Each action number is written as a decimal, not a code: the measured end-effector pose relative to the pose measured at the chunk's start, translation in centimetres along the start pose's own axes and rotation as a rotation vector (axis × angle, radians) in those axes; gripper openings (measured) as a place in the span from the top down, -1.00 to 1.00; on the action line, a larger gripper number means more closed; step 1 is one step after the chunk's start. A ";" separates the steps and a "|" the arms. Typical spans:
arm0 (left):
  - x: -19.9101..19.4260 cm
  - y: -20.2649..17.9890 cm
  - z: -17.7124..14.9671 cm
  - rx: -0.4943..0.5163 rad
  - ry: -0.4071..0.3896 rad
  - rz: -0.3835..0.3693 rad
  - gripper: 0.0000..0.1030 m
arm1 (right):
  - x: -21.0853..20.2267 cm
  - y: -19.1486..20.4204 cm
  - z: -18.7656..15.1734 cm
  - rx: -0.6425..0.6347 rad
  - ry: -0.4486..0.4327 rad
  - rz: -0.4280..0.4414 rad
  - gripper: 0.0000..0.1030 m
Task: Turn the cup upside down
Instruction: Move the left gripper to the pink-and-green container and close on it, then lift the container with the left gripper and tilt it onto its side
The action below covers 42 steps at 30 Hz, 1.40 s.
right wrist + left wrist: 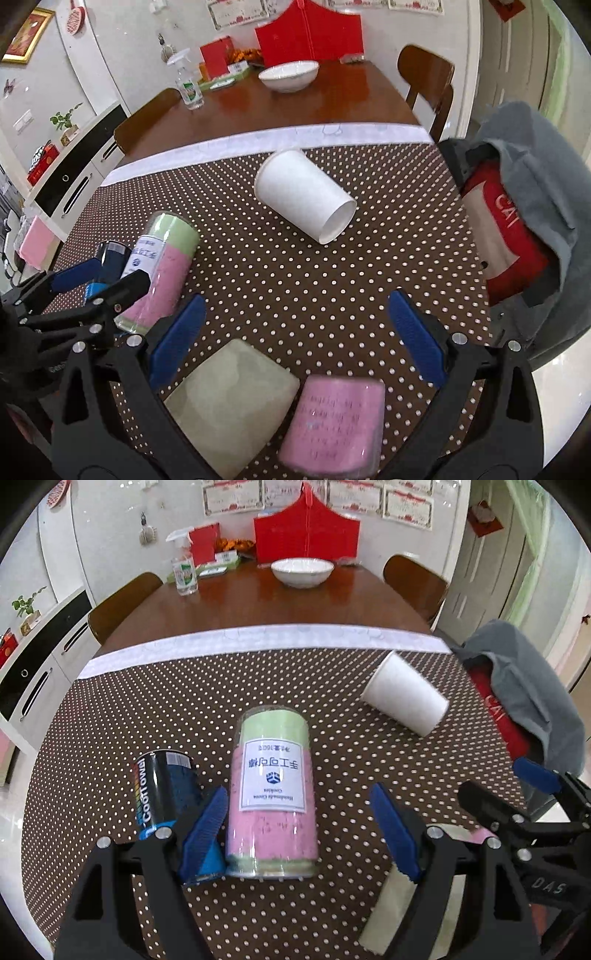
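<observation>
The white paper cup (pixel 304 195) lies on its side upper centre on the dotted table (pixel 295 288), light and crushable. Both grippers' jaws are spread, holding nothing; the right gripper (pixel 295 332) should pinch mid-wall gently.

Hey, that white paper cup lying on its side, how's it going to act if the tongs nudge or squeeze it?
The white paper cup lies on its side on the dotted tablecloth, so a nudge would probably roll it in a curve, since it tapers. It looks thin-walled and empty, likely very light and easily crushed by a firm squeeze near the open rim.

A pink-green canister (pixel 272 797) and a black can (pixel 162 790) lie side by side on the dotted tablecloth (pixel 332 746).
</observation>
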State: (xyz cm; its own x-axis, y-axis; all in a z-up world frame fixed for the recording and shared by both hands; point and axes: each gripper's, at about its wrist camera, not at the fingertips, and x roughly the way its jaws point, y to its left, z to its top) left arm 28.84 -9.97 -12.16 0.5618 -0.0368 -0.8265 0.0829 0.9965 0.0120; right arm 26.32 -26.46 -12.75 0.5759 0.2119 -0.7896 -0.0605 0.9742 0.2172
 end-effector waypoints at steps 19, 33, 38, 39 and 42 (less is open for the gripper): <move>8.0 1.0 0.5 -0.044 0.209 0.084 -0.52 | 3.5 -1.0 0.4 0.039 0.083 0.025 -0.88; 6.3 0.8 0.5 -0.027 0.124 0.092 -0.33 | 1.6 -0.8 0.2 0.039 0.040 0.020 -0.88; 4.1 0.7 0.3 -0.019 0.085 0.067 -0.33 | 0.2 -0.4 -0.3 0.043 0.025 0.015 -0.88; 3.6 0.6 0.1 -0.015 0.075 0.064 -0.33 | -0.1 -0.2 -0.4 0.042 0.021 0.011 -0.88; 2.1 0.3 -0.1 -0.001 0.045 0.046 -0.33 | -1.3 0.1 -0.8 0.046 0.002 0.001 -0.88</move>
State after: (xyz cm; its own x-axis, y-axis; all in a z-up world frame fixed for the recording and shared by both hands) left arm 30.01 -9.71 -13.95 0.5271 0.0123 -0.8497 0.0570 0.9971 0.0498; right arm 24.94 -26.60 -12.18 0.5740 0.2129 -0.7907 -0.0235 0.9695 0.2440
